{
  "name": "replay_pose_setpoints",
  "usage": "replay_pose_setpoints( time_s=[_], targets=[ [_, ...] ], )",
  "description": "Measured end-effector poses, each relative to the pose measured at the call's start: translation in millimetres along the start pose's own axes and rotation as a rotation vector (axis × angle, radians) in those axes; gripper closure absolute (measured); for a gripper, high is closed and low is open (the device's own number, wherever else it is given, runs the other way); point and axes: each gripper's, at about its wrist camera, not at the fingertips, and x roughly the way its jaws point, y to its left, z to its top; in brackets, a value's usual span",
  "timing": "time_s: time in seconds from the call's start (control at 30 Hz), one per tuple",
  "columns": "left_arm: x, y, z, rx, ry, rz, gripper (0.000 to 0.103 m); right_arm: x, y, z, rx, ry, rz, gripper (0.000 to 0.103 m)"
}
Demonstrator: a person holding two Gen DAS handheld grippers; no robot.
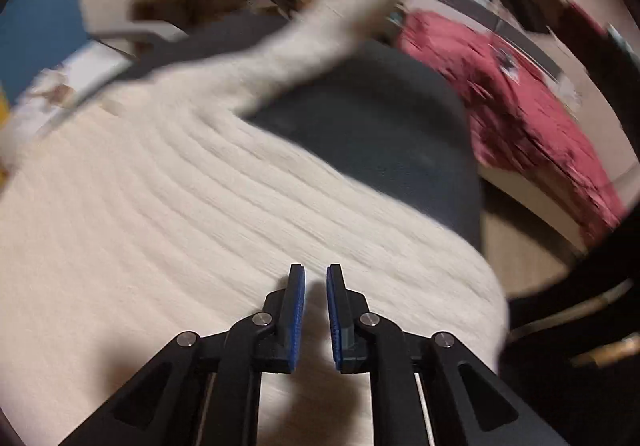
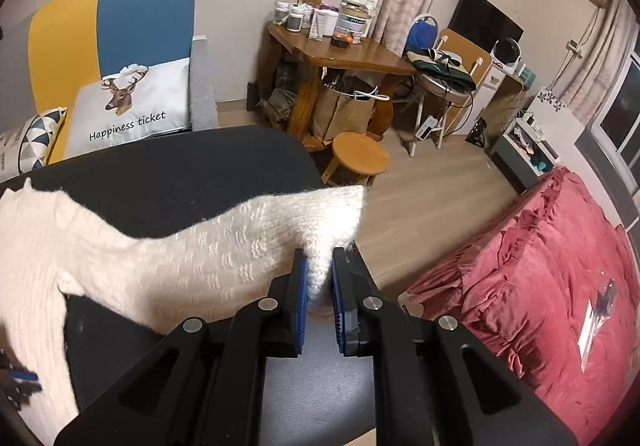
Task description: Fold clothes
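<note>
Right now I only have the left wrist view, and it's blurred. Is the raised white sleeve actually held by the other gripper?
Observer: Yes, the right gripper is shut on the sleeve near its cuff.
Operator: Is the left gripper visible from there?
Observer: Only a blurred blue-and-black bit at the lower left edge, by the sweater body.
Operator: What's past the dark table?
Observer: A round wooden stool on the floor.

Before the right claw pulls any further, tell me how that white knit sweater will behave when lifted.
Likely floppy: the sleeve pinched in the right claw sags back to the white knit sweater on the dark table. Probably stretchy, since the loose knit bunches between the pads. It looks fuzzy, so it seems unlikely to slip.
</note>
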Motion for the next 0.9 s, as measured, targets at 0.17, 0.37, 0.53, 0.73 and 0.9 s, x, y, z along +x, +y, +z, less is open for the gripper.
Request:
replay_pose_setpoints(
  time_s=[0.17, 0.37, 0.53, 0.73, 0.9],
  targets=[
    [-4, 57, 64, -0.168, -0.132, 0.183, 0.092, -6, -6, -9, 0.016, -0.016, 0.012, 0.092],
    [48, 110, 115, -0.259, -0.045, 0.257, 0.093, -7, -12, -18, 0.028, -0.028, 0.015, 0.092],
    [97, 122, 112, -0.206, 0.070, 0.393, 0.092, 6, -14, -26, 0.021, -0.011, -0.009, 0.092],
    [101, 104, 114, -0.156, 0.069, 0.417, 0.092, 42, -30, -48, 0.062, 0.083, -0.067, 0.092],
    [86, 65, 102, -0.055, -0.015, 0.316, 0.092, 73, -40, -63, 0.101, 0.135, -0.082, 0.092]
  ],
)
